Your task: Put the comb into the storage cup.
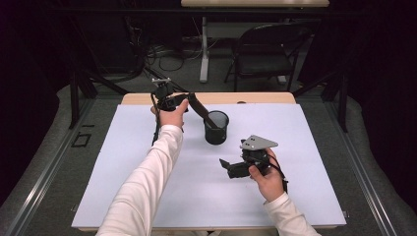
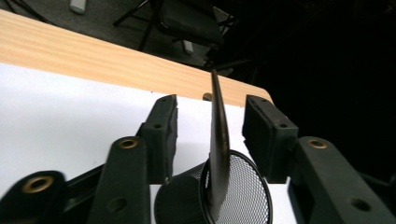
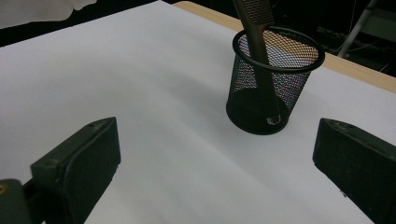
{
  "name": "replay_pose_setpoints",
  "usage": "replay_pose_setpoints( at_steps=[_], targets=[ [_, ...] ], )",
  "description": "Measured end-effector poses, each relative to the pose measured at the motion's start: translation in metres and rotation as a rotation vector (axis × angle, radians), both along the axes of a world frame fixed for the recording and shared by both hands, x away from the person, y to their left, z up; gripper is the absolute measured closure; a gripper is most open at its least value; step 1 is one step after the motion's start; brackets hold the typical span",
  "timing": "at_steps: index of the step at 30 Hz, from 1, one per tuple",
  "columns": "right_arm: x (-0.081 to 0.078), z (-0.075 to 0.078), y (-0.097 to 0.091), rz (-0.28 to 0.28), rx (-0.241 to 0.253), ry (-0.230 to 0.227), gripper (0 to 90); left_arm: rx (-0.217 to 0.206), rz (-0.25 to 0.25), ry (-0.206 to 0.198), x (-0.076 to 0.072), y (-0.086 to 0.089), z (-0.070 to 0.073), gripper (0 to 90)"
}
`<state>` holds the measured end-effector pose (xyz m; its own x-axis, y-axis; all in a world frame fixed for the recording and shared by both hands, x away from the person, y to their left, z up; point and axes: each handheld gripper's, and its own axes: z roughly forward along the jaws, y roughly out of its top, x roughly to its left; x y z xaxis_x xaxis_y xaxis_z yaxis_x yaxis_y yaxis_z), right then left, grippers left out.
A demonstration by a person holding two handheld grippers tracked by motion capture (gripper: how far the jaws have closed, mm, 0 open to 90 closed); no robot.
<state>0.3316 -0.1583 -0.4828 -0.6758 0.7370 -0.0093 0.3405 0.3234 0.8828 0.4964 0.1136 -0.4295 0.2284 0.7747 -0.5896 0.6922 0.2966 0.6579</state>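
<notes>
Right gripper (image 1: 227, 166): nearest the high view's camera, held in the right hand (image 1: 265, 176) low over the white sheet (image 1: 147, 162); its jaws stand wide apart with nothing between them — the right gripper view shows both black pads well clear of everything.
Mesh cup (image 1: 216, 127): black wire cup, upright on the white sheet near the table's middle, ahead of the right gripper.
Comb (image 2: 218, 154): dark flat comb standing tilted in the cup, lower end inside on the cup's floor, upper end leaning out over the rim toward the left gripper.
Left gripper (image 2: 210, 123): held in the left hand (image 1: 172, 114) just beside the cup — its jaws are parted, one pad on each side of the comb's upper end, gaps visible on both sides, no pad touching it.
Table (image 2: 93, 65): wooden edge shows beyond the sheet.
Chair (image 1: 265, 49): folding chair on the floor behind the table.
</notes>
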Motion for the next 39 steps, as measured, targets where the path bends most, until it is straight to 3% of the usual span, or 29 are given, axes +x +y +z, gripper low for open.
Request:
replay_pose_setpoints(
  at_steps=[17, 31, 39],
  targets=[
    [0.000, -0.001, 0.001, -0.002, -0.005, -0.001, 0.7, -0.017, 0.014, -0.027, -0.003, 0.005, 0.006, 39.5],
    [0.000, -0.001, 0.000, -0.001, -0.006, -0.001, 0.7, 0.002, 0.017, -0.031, -0.005, 0.009, 0.008, 36.6],
    [0.000, -0.001, 0.001, -0.004, -0.008, 0.001, 0.8, 0.002, 0.016, -0.056, -0.008, 0.013, 0.014, 32.5]
  ],
)
